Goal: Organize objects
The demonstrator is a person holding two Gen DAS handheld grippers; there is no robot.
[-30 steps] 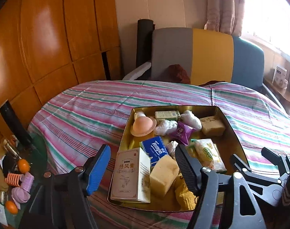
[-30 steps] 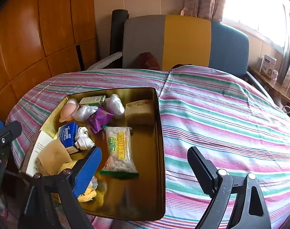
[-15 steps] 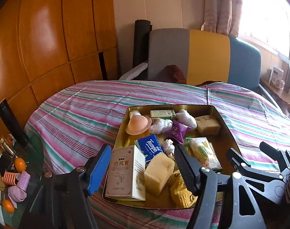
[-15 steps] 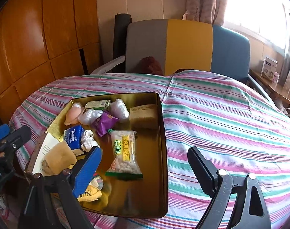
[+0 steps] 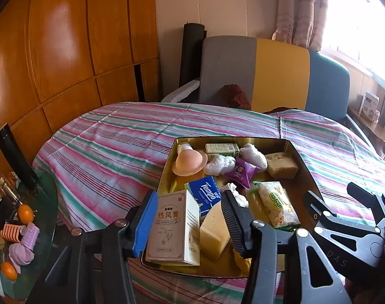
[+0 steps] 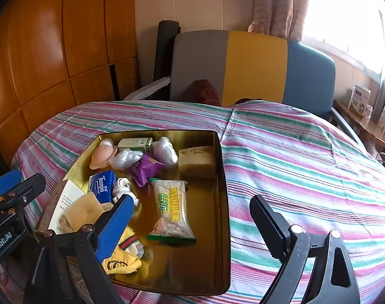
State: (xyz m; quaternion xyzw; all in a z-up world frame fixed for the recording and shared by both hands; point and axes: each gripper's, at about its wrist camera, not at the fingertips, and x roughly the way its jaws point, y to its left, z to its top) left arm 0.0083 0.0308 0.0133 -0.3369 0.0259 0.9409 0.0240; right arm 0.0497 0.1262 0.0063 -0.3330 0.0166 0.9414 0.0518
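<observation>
A gold metal tray (image 5: 304, 167) (image 6: 221, 177) sits on a striped tablecloth and holds several items: a white medicine box (image 5: 173, 228), a blue Tempo tissue pack (image 5: 205, 193) (image 6: 101, 186), yellow sponges (image 5: 214, 230) (image 6: 196, 160), a snack bag (image 5: 276, 204) (image 6: 171, 209), a purple packet (image 6: 145, 168), a pink cup (image 5: 190, 162) and a yellow cloth (image 6: 121, 261). My left gripper (image 5: 187, 223) is open, above the tray's near left corner, with the box between its fingers but not touched. My right gripper (image 6: 192, 228) is open over the tray's near right edge.
The round table has a striped cloth (image 6: 306, 167). A grey, yellow and blue chair (image 5: 268, 73) stands behind it. A low glass side table (image 5: 27, 228) at the left holds oranges and pink items. Wooden panelling (image 5: 65, 38) lines the left wall.
Both grippers have drawn back and risen slightly from the tray, so the tray sits a little further away in both views. Both stay open and empty.
</observation>
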